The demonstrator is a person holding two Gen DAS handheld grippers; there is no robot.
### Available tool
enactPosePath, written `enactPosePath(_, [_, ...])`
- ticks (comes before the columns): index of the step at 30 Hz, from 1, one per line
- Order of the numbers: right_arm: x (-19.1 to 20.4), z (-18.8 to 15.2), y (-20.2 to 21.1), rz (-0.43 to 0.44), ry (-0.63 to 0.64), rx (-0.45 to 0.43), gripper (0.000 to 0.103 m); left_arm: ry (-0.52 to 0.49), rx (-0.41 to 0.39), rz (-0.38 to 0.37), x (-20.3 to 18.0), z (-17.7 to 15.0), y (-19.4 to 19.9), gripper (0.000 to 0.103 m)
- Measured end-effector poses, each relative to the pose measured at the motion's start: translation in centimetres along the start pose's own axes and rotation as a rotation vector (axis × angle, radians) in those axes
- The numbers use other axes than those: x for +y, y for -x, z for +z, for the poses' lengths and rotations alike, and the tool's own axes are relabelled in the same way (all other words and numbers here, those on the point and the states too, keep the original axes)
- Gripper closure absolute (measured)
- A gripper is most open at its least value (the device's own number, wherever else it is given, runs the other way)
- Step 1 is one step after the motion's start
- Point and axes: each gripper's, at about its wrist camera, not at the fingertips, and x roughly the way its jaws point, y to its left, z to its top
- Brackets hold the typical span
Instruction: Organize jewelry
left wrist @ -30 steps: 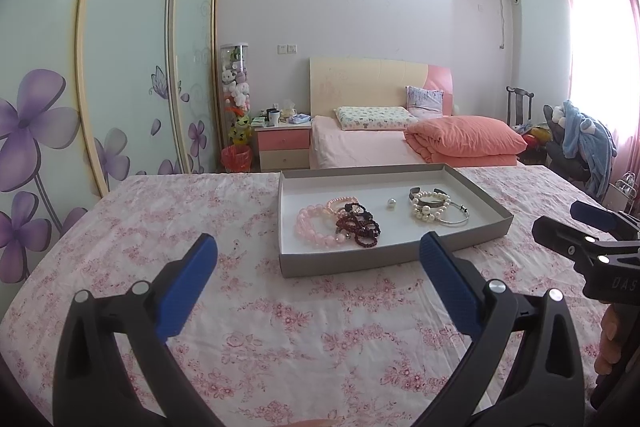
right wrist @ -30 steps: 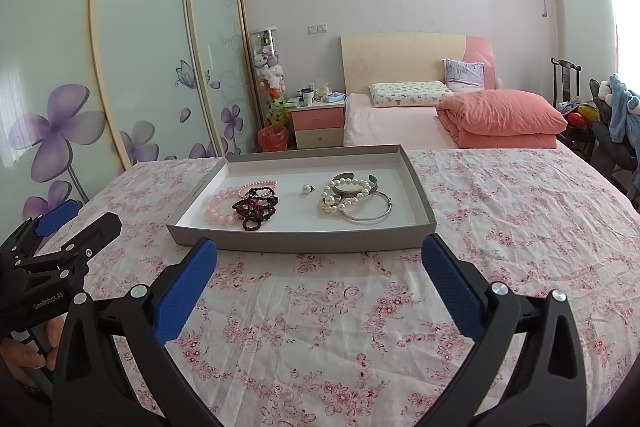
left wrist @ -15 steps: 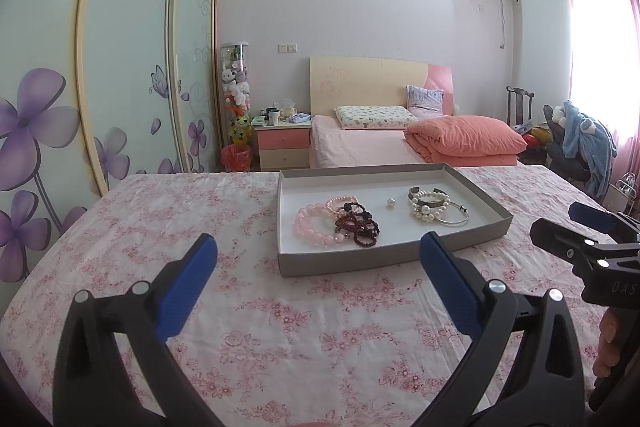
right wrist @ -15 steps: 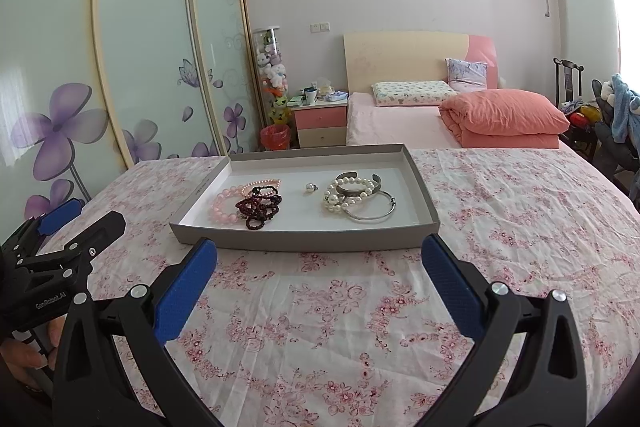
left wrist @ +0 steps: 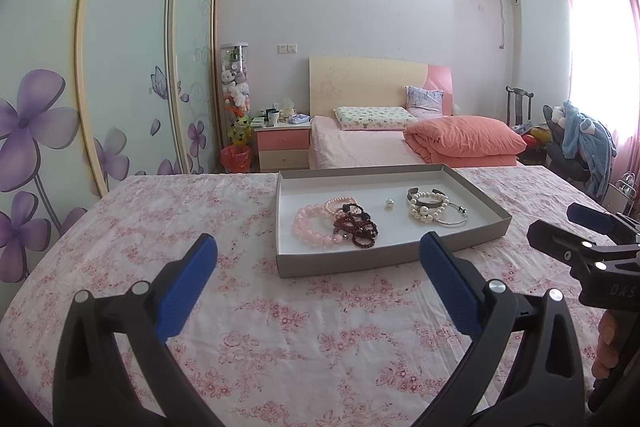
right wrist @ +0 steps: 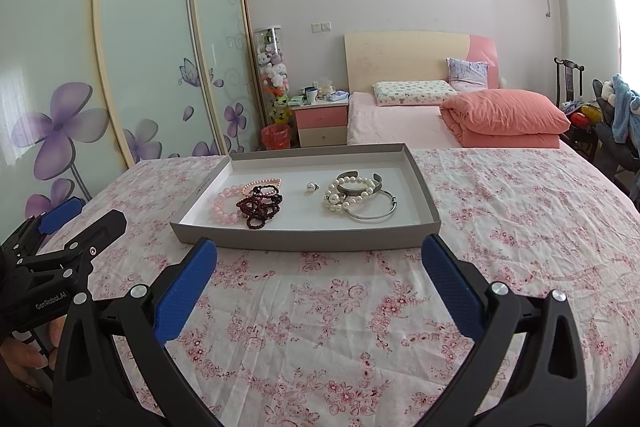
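Observation:
A grey tray (left wrist: 372,261) (right wrist: 304,239) lies on the floral tablecloth. In it lie a pink bead bracelet (left wrist: 310,229) (right wrist: 224,205), a dark red bead bracelet (left wrist: 358,227) (right wrist: 260,207), a small pearl piece (left wrist: 389,203) (right wrist: 310,187), a pearl bracelet (left wrist: 426,215) (right wrist: 340,199) and a silver bangle (left wrist: 454,219) (right wrist: 374,213). My left gripper (left wrist: 318,259) is open and empty, short of the tray's near left edge; it also shows in the right wrist view (right wrist: 76,219). My right gripper (right wrist: 320,259) is open and empty in front of the tray; it also shows in the left wrist view (left wrist: 568,223).
The table is covered by a pink floral cloth (right wrist: 320,327). Behind it stand a bed with an orange quilt (left wrist: 464,143), a pink nightstand (left wrist: 283,147) and a floral sliding wardrobe (left wrist: 100,87). A chair with blue clothes (left wrist: 584,143) stands at the right.
Both grippers have moved slightly nearer the tray, which sits a little larger in the right wrist view. Both stay open and empty; the jewelry has not moved.

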Motion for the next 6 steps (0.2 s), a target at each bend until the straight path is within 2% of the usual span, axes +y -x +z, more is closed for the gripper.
enactPosePath(6, [0.05, -0.05, -0.01, 0.000, -0.001, 0.000, 0.002, 0.009, 0.008, 0.000, -0.24, 0.04, 0.03, 0.004])
